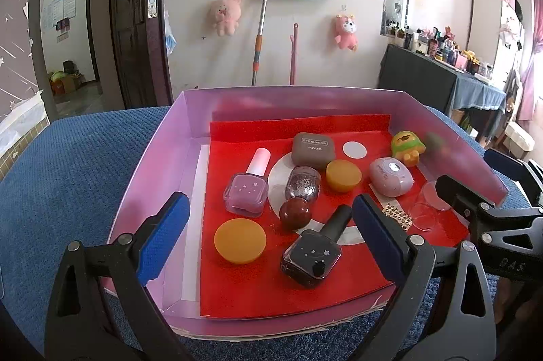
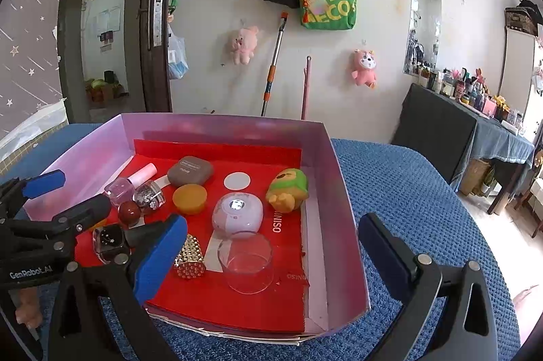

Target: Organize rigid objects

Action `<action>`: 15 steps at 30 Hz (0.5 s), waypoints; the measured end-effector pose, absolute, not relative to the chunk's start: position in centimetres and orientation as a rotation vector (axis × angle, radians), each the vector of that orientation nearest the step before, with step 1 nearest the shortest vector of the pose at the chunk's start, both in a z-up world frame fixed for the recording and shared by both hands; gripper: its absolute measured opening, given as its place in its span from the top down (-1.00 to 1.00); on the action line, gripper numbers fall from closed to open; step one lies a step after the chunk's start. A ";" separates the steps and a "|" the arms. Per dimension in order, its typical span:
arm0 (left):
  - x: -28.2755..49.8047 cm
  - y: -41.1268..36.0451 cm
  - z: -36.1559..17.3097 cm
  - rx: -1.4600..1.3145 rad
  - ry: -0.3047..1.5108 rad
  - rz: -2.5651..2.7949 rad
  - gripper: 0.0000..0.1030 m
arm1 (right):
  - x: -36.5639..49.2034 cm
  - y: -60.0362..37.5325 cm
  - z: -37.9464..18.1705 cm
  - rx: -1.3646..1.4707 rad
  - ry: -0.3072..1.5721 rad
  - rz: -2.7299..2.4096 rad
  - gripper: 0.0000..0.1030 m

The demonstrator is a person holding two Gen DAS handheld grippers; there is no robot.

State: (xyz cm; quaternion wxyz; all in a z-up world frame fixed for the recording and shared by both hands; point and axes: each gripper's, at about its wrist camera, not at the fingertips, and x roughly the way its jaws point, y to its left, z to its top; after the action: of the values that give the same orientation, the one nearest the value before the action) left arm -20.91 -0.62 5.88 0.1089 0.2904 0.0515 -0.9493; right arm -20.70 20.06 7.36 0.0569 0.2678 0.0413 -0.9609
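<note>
A pink-walled box (image 1: 152,164) with a red liner holds the objects. In the left wrist view my left gripper (image 1: 271,235) is open over the box's near side. A black nail polish bottle (image 1: 312,254) lies between its fingers, untouched, and an orange disc (image 1: 240,240) lies just left of it. Behind them are a pink polish bottle (image 1: 244,193), a red ball (image 1: 295,213) and a glitter bottle (image 1: 303,183). My right gripper (image 2: 271,250) is open, straddling the box's right wall (image 2: 346,225) above a clear glass cup (image 2: 247,262) and a gold studded piece (image 2: 190,259).
Further back lie a grey eye shadow case (image 1: 314,149), a second orange disc (image 1: 343,175), a lilac round device (image 2: 237,215) and a green-yellow duck toy (image 2: 288,189). The box rests on a blue textured cloth (image 2: 407,191). A cluttered dresser (image 1: 441,79) stands at the right.
</note>
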 end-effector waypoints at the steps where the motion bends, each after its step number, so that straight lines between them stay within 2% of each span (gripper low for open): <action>1: -20.9 -0.6 5.9 0.855 0.152 -2.792 -0.90 | -20.8 20.1 7.3 0.818 0.119 -2.914 -1.00; 15: -20.9 -0.6 5.9 0.855 0.151 -2.792 -0.90 | -21.0 20.4 7.2 0.832 0.112 -2.909 -1.00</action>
State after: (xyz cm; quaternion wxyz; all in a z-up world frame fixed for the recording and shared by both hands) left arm -20.93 -0.64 5.86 0.1086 0.2906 0.0514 -0.9493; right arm -21.00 20.41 7.21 0.0571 0.2744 0.0371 -0.9592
